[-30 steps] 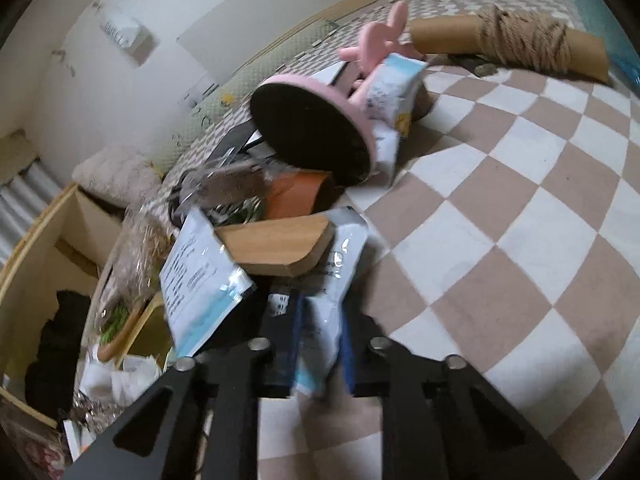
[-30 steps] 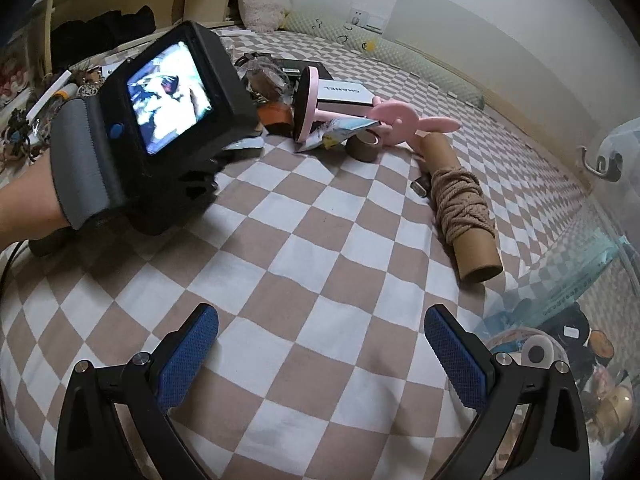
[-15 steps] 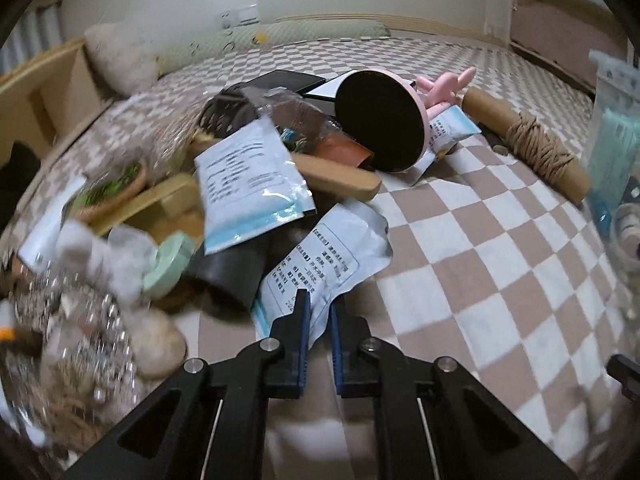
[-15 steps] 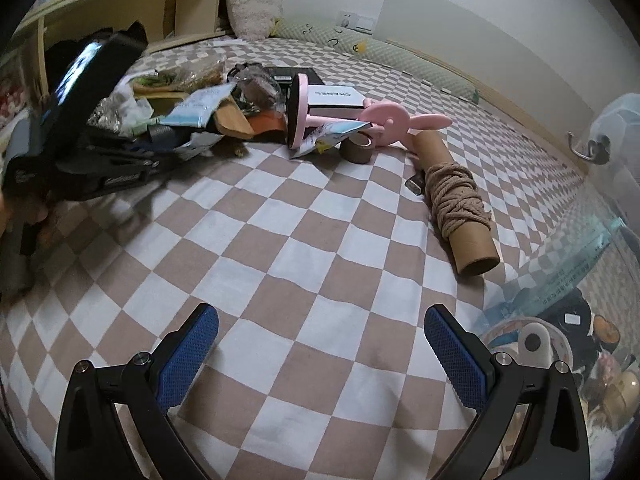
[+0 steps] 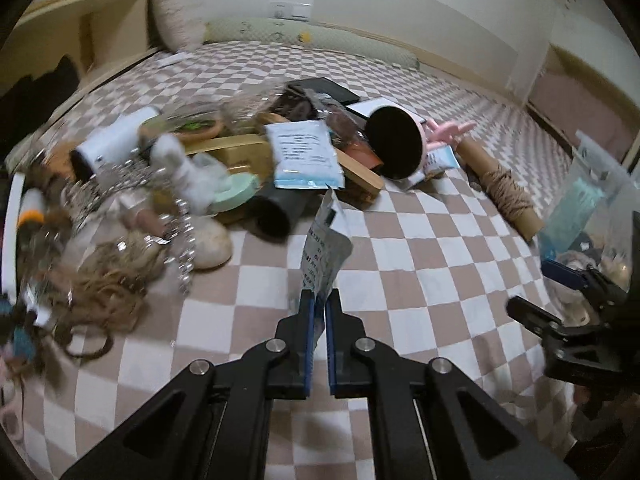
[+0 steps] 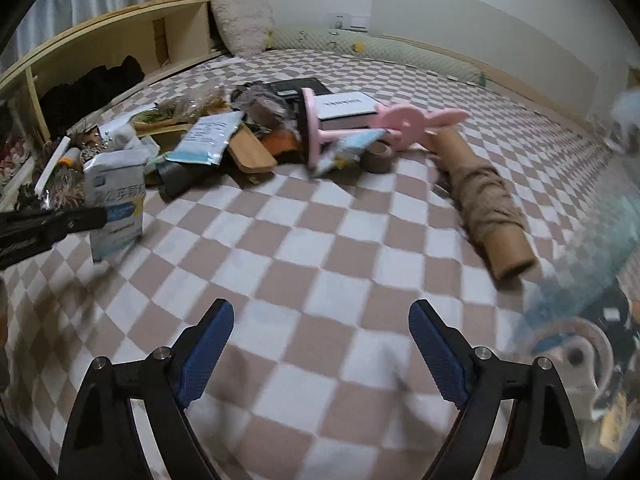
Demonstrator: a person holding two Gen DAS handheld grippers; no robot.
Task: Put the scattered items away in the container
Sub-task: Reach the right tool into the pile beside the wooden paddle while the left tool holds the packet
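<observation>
We held the left gripper (image 5: pixel 317 304) clamped on a white sachet (image 5: pixel 325 249), lifted clear of the checked bedspread (image 5: pixel 416 264) beside the heap (image 5: pixel 256 168). Our right gripper (image 6: pixel 320 334) gaped empty, its jaws just narrowing, near the bedspread's edge by the clear container (image 5: pixel 592 200).

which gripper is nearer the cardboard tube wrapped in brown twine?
Right. The right gripper, jaws apart and empty, hovers just short of the cardboard tube wrapped in brown twine. The left gripper, clamping a white sachet, is farther away.
</observation>
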